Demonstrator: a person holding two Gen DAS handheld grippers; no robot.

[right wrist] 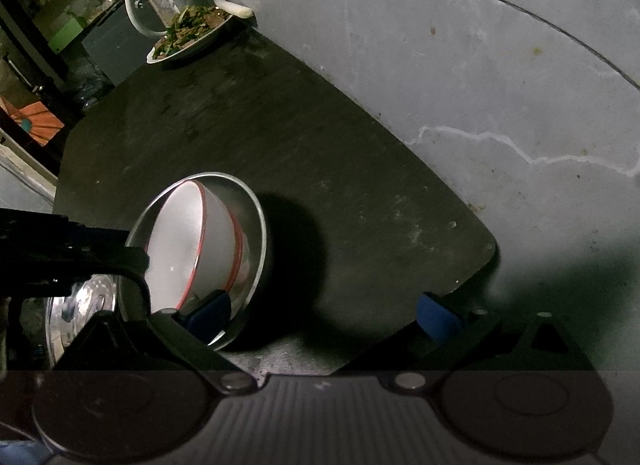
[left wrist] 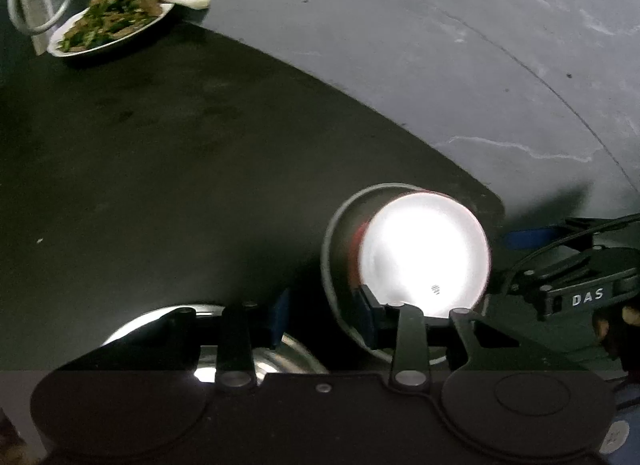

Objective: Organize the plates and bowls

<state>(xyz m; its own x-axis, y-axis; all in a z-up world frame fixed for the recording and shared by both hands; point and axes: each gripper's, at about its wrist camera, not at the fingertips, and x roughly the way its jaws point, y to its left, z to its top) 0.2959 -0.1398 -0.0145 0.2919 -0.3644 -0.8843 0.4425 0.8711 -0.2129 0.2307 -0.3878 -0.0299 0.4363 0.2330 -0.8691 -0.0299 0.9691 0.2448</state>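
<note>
A white bowl (left wrist: pixel 424 249) (right wrist: pixel 180 241) with a red rim leans tilted inside a grey metal bowl (left wrist: pixel 334 233) (right wrist: pixel 256 225) on the dark table (left wrist: pixel 160 165) (right wrist: pixel 300 153). My left gripper (left wrist: pixel 323 317) straddles the near rim of the metal bowl. Its right pad touches the white bowl's rim, and its left pad stands clear outside, so the jaws are open. My right gripper (right wrist: pixel 322 317) is wide open. Its left fingertip (right wrist: pixel 208 313) dips inside the metal bowl under the white bowl, and its right fingertip (right wrist: pixel 436 321) hangs over the table's corner.
A shiny steel bowl (left wrist: pixel 296 353) (right wrist: pixel 92 297) sits just left of the metal bowl, under my left gripper. A plate of cooked greens and meat (left wrist: pixel 112 25) (right wrist: pixel 188 37) stands at the table's far end. Grey floor (left wrist: pixel 440 45) (right wrist: pixel 440 65) lies beyond the table's curved edge.
</note>
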